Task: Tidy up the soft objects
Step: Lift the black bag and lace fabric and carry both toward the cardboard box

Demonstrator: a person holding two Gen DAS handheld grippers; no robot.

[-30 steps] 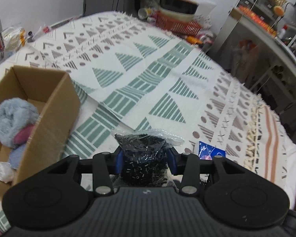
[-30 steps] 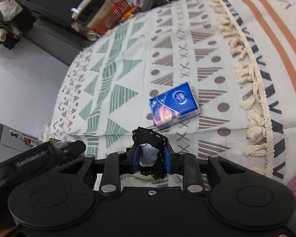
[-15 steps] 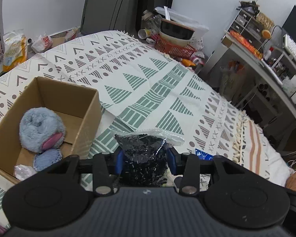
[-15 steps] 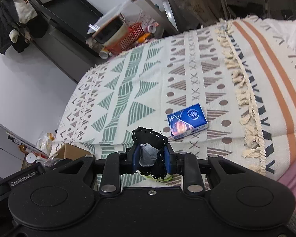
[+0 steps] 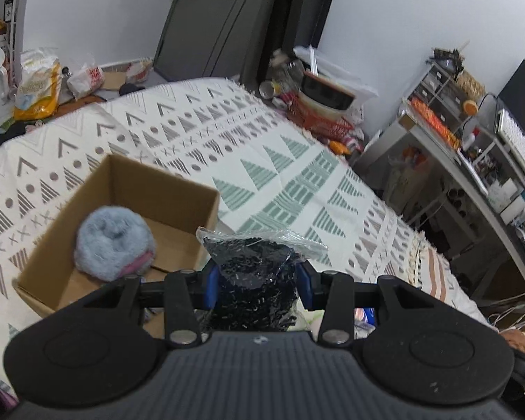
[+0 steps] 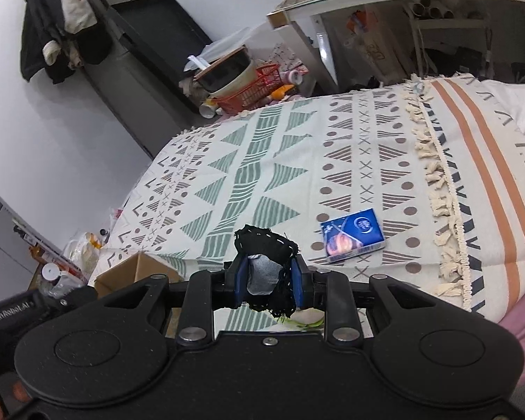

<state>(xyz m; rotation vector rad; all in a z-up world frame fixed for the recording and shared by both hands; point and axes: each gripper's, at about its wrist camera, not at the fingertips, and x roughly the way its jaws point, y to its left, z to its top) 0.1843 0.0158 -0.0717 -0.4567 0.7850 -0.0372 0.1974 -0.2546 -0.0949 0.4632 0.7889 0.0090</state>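
Note:
My left gripper (image 5: pixel 257 288) is shut on a clear plastic bag of black bits (image 5: pixel 253 266), held above the bed just right of an open cardboard box (image 5: pixel 164 190). A fluffy blue-grey plush with a pink patch (image 5: pixel 113 245) lies inside the box. My right gripper (image 6: pixel 267 281) is shut on a black and grey cloth piece with white stitching (image 6: pixel 266 248), raised over the patterned blanket (image 6: pixel 280 161). A corner of the box (image 6: pixel 136 269) shows at the lower left of the right wrist view, with the other gripper's body (image 6: pixel 21 309) beside it.
A blue tissue pack (image 6: pixel 353 234) lies on the blanket near its tasselled fringe (image 6: pixel 441 210). Beyond the bed stand a red basket with bowls (image 5: pixel 323 105), a dark cabinet (image 5: pixel 234 24) and a cluttered desk (image 5: pixel 472 147). Bags sit on the floor (image 5: pixel 38 87) at far left.
Both grippers have risen and tilted back, so more of the room shows. The left one has shifted toward the box, whose inside and plush now sit closer to the bag. Both grips are unchanged.

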